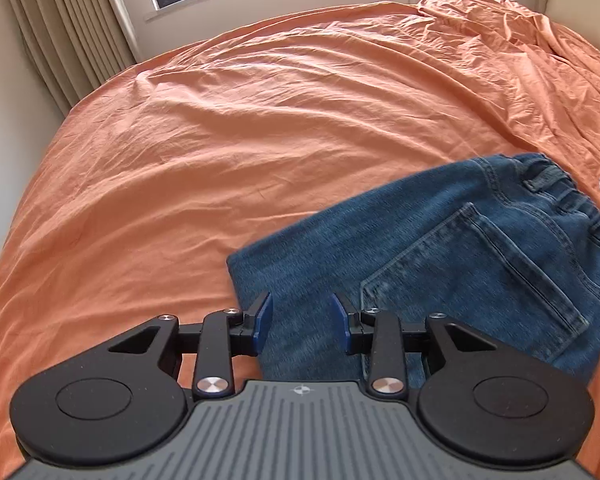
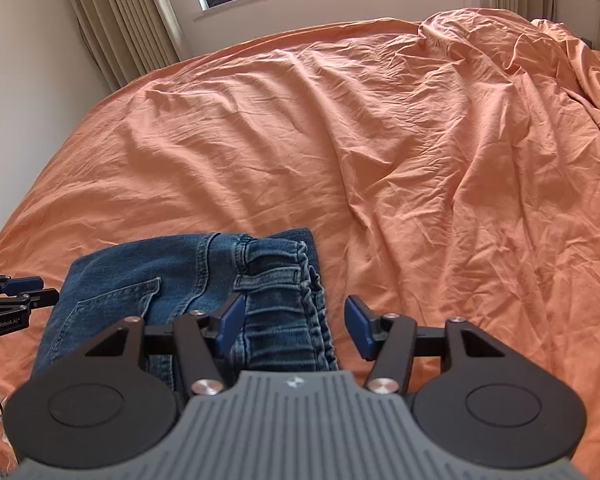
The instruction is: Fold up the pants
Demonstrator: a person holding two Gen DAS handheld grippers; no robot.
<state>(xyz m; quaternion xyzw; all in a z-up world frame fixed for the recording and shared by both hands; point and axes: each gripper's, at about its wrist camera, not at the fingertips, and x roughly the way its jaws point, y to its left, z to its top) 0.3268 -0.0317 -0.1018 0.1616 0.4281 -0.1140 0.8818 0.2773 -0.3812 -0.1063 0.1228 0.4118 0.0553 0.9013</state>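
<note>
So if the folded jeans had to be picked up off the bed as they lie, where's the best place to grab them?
Probably the elastic waistband edge of the jeans, approached from the open bed sheet side. There the layers stack into a thick, gathered ridge that jaws could pinch together. The flat pocket panel offers only one loose layer. Right gripper hangs open nearest it.

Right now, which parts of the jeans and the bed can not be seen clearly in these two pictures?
- Left wrist view: the jeans run under the left gripper, and its body covers their near edge.
- Right wrist view: the right gripper hides the near part of the waistband.
- Both views: how many layers are folded.
- The orange sheet covers the bed.
</note>
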